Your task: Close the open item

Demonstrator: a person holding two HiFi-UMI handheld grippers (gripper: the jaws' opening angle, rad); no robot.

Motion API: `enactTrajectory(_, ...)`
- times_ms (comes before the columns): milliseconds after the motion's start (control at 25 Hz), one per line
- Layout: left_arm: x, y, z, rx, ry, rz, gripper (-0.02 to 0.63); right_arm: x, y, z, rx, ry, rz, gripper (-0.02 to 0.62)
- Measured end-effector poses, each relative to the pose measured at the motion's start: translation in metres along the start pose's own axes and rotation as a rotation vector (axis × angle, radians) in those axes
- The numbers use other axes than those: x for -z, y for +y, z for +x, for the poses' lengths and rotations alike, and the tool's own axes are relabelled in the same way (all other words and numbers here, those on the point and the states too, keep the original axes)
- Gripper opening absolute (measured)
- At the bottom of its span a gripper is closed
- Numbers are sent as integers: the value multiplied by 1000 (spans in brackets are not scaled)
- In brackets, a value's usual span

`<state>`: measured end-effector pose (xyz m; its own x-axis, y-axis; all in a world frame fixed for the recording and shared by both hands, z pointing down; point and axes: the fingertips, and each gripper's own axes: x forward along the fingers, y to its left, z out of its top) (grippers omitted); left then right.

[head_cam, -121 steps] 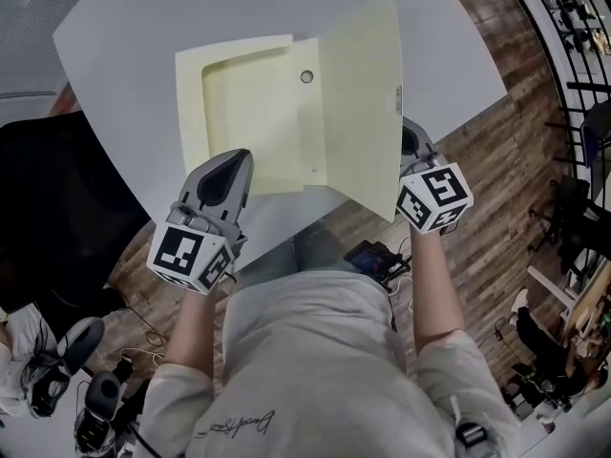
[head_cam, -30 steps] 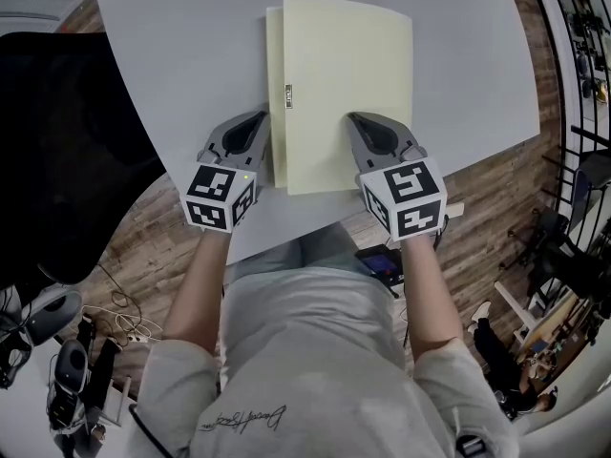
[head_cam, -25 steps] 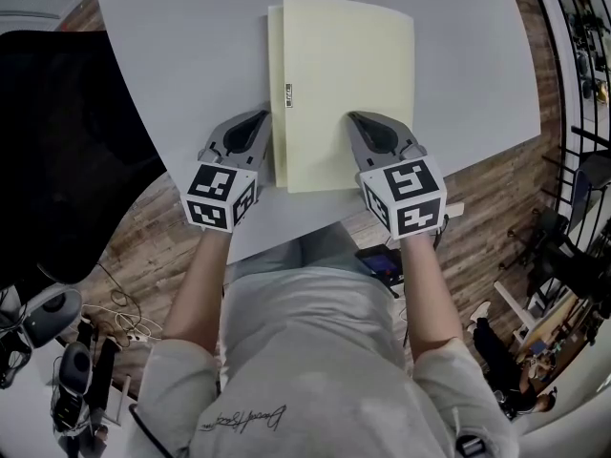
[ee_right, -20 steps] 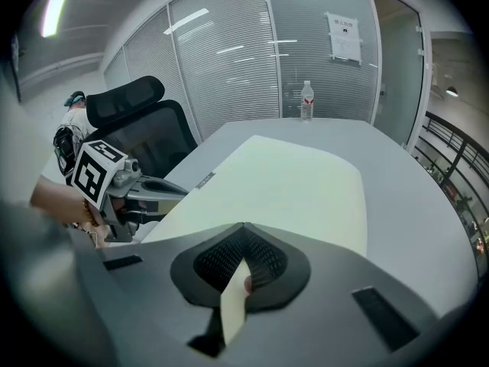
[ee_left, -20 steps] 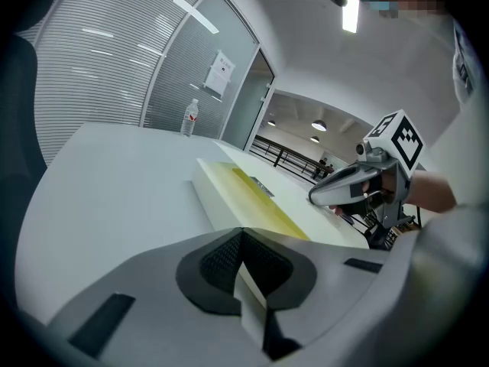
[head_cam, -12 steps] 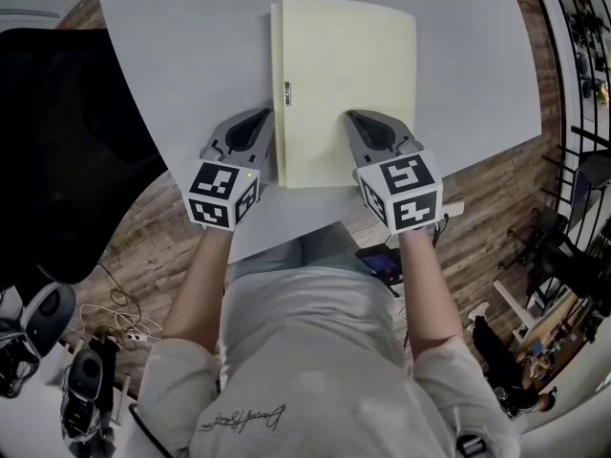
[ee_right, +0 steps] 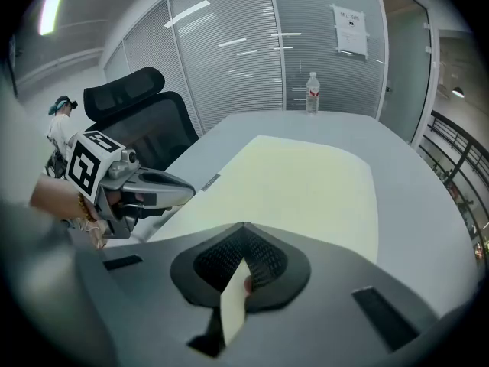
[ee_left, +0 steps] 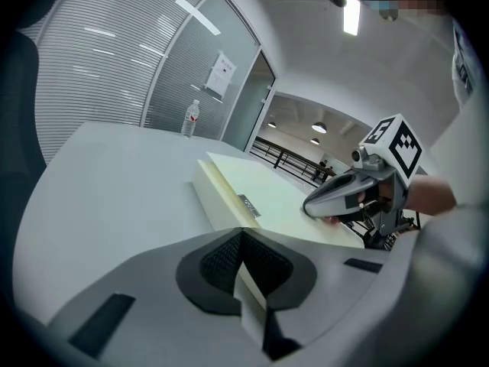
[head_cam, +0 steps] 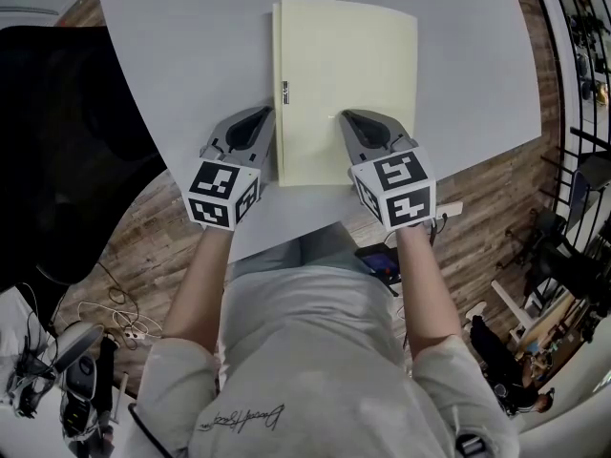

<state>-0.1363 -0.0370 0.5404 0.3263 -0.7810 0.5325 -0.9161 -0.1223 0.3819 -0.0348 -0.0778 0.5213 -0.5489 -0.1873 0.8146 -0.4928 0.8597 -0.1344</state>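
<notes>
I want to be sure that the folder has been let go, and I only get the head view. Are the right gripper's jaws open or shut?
Observer: In the right gripper view, the right gripper has its jaws together over the folder. Only a thin pale sliver shows between them.
Operator: And the left one?
Observer: In the left gripper view, the left gripper has its jaws together too. It is beside the edge of the folder that carries the metal clasp.
</notes>
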Motion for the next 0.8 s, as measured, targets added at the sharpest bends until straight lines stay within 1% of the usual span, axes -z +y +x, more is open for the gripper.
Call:
enactTrajectory(440, 0, 1, 2, -1, 0, -4, 9, 2, 2, 4, -5, 19, -18, 13)
enactTrajectory(800, 0, 2, 3, -1, -2, -9, 9, 1, 8, 9, 11, 67, -53, 12)
